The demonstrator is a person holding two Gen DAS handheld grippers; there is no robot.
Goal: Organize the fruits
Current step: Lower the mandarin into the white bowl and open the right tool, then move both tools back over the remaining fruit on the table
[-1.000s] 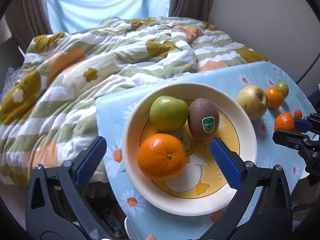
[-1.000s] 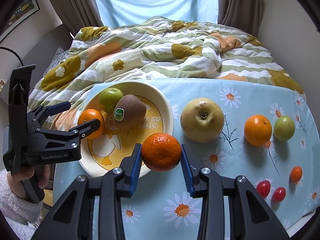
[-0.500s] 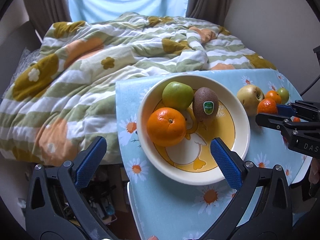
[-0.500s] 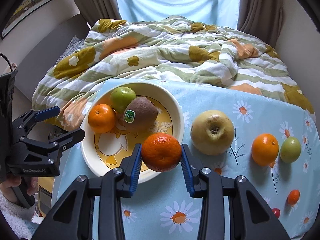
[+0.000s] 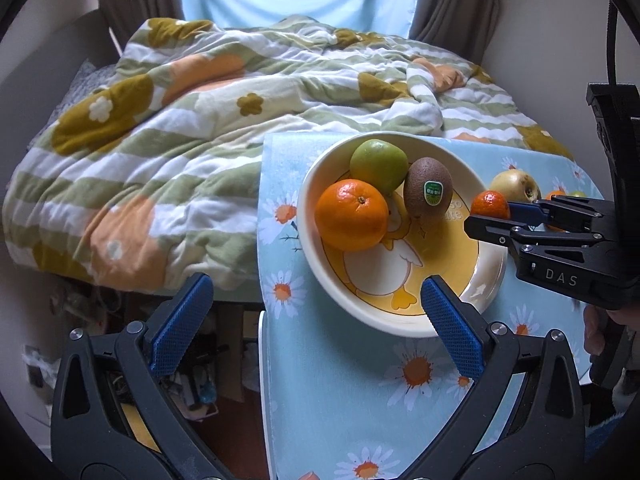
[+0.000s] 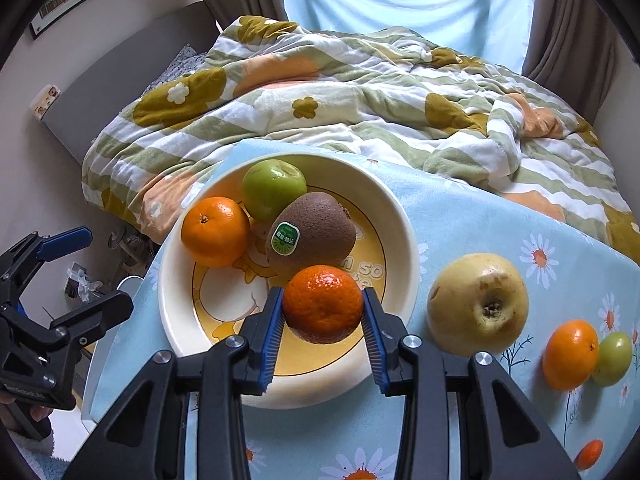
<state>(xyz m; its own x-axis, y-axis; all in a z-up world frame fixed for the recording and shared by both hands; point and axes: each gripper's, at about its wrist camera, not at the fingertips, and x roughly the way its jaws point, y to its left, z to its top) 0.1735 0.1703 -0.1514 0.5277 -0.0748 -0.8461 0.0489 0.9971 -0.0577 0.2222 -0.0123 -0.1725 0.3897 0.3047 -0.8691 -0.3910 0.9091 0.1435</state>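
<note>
Left wrist view: left gripper (image 5: 316,320) has its jaws spread wide, holding nothing, hanging over the near-left edge of the duck-print bowl (image 5: 490,276); bowl already holds an orange (image 5: 352,215), a green apple (image 5: 379,165) and a kiwi (image 5: 427,192), the kiwi's long axis running roughly 12 to 6, sticker facing the camera; right gripper (image 5: 490,210) comes in from 3 o'clock, its jaws pinched on a mandarin (image 5: 489,203) that sits over the bowl's 3 o'clock rim; yellow pear (image 5: 516,186) just behind it on the daisy tablecloth (image 5: 340,380).

Right wrist view: mandarin (image 6: 322,304) clamped between both blue pads (image 6: 273,336), held above the bowl (image 6: 404,248) interior near its 5 o'clock side; it is near-round, no usable long axis, stem end not visible; free floor of the bowl lies at about 10 o'clock from the jaws, kiwi (image 6: 311,233) close at 12; judgement: release should go down and slightly left to clear the kiwi; right hand is plainly the nearer one; pear (image 6: 478,304), a second orange (image 6: 572,354), a small green fruit (image 6: 612,358) and a small orange fruit (image 6: 588,454) wait at 3 to 4 o'clock.
</note>
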